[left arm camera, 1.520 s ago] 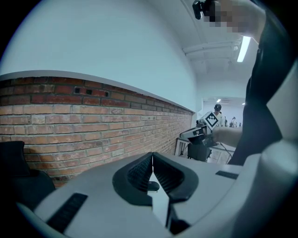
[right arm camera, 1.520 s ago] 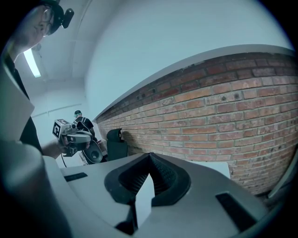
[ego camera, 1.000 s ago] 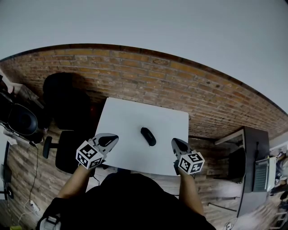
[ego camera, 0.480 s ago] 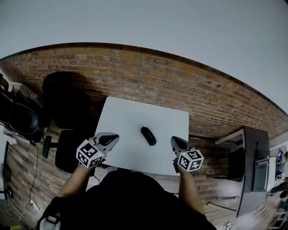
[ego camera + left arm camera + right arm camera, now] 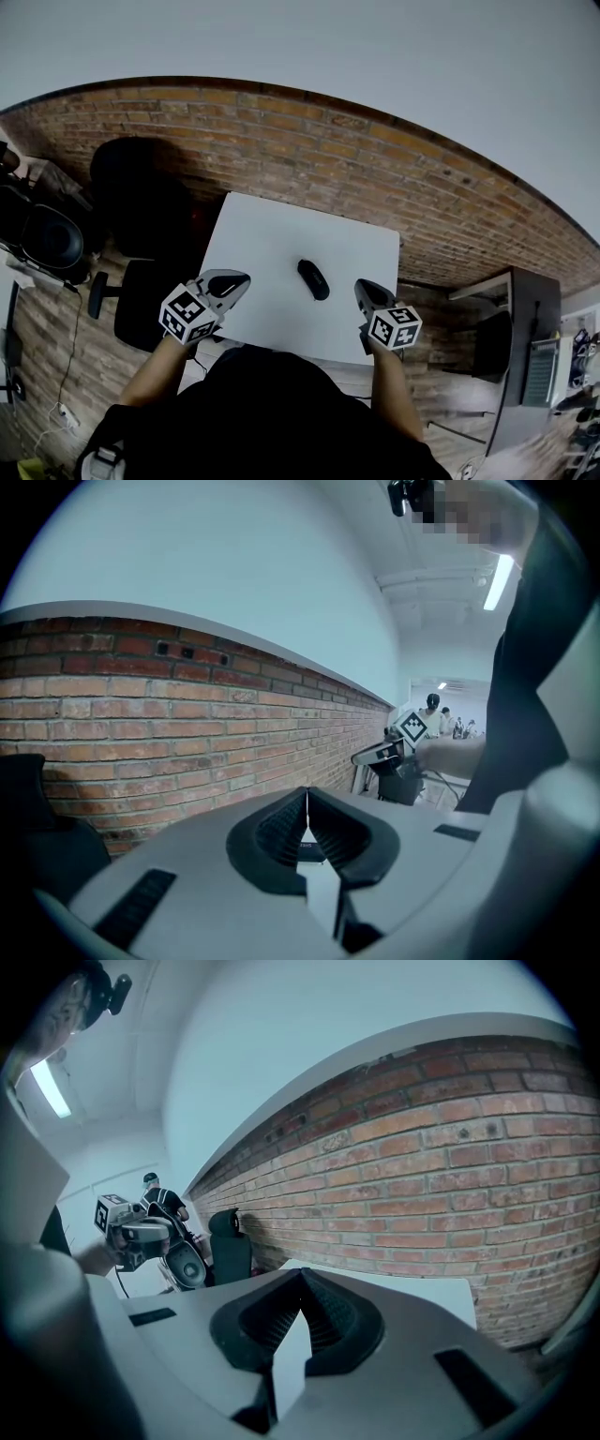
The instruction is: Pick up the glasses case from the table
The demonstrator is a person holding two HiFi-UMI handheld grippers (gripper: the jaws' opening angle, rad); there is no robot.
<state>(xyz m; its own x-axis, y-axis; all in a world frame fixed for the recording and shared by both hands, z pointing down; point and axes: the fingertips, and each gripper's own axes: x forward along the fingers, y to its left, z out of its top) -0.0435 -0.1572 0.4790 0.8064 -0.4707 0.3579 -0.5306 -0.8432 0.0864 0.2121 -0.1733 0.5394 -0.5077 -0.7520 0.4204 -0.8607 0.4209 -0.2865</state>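
The black oblong glasses case (image 5: 313,279) lies near the middle of the white table (image 5: 281,234). My left gripper (image 5: 242,278) hovers over the table's front left part, left of the case and apart from it, jaws shut and empty. My right gripper (image 5: 359,287) hangs at the front right, right of the case and apart from it, also shut and empty. In the left gripper view the ribbed pads (image 5: 281,832) meet at the left gripper (image 5: 307,792), and the right gripper (image 5: 380,754) shows beyond. The right gripper view shows the right gripper (image 5: 302,1273) closed, with the left gripper (image 5: 131,1227) in the distance.
A brick wall (image 5: 375,178) runs behind the table. A black office chair (image 5: 141,202) stands at the table's left, with dark bags (image 5: 42,239) further left. A dark desk (image 5: 525,328) stands to the right. The floor (image 5: 47,347) is wood.
My right gripper has come a little lower and closer to the case. The left gripper has stayed in place. Both stay shut.
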